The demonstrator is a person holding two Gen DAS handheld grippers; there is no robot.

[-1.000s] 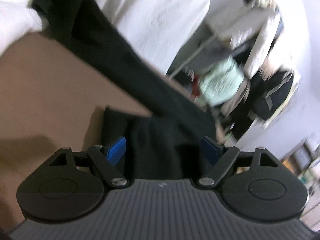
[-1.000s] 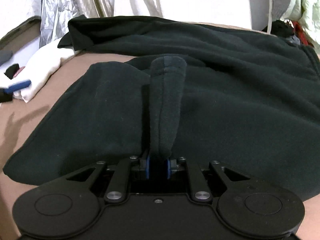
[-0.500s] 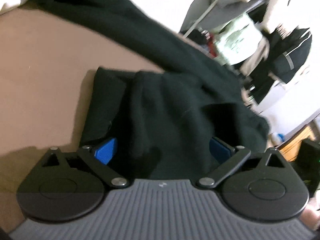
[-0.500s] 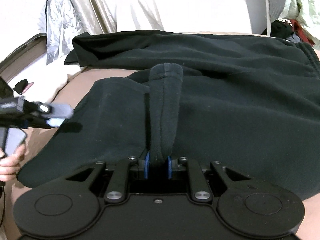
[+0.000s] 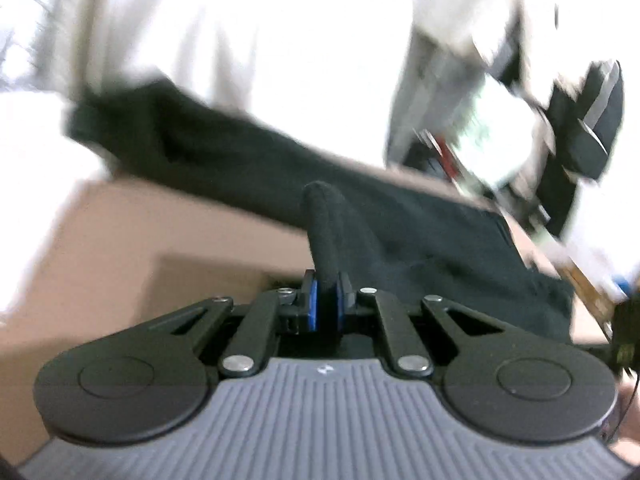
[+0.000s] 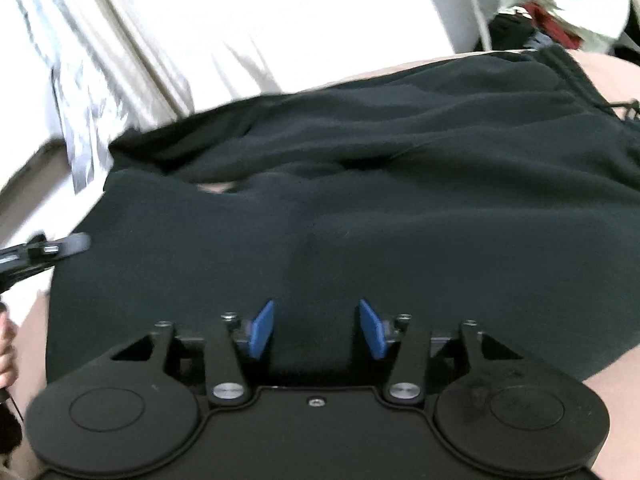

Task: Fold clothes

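Observation:
A black fleece garment (image 6: 360, 216) lies spread over a tan bed surface (image 5: 168, 232). In the left wrist view my left gripper (image 5: 325, 306) is shut on a raised fold of the black garment (image 5: 400, 236), and the pinched ridge stands up between the blue pads (image 5: 313, 307). My right gripper (image 6: 316, 330) hovers over the near part of the cloth. Its jaws are opening; the blue pads (image 6: 262, 332) stand apart, with dark fabric lying between them and neither pad pressing on it. The left gripper's tip (image 6: 60, 246) shows at the left edge of the right wrist view.
White bedding (image 6: 248, 28) is heaped behind the garment. A rack of hanging clothes (image 5: 560, 120) stands at the right in the left wrist view. A hand (image 6: 6, 356) shows at the lower left edge of the right wrist view. The picture is blurred by motion.
My left gripper went from wide open around the cloth to shut on a fold, then rose. My right gripper let go of the ridge it pinched, and that ridge has flattened.

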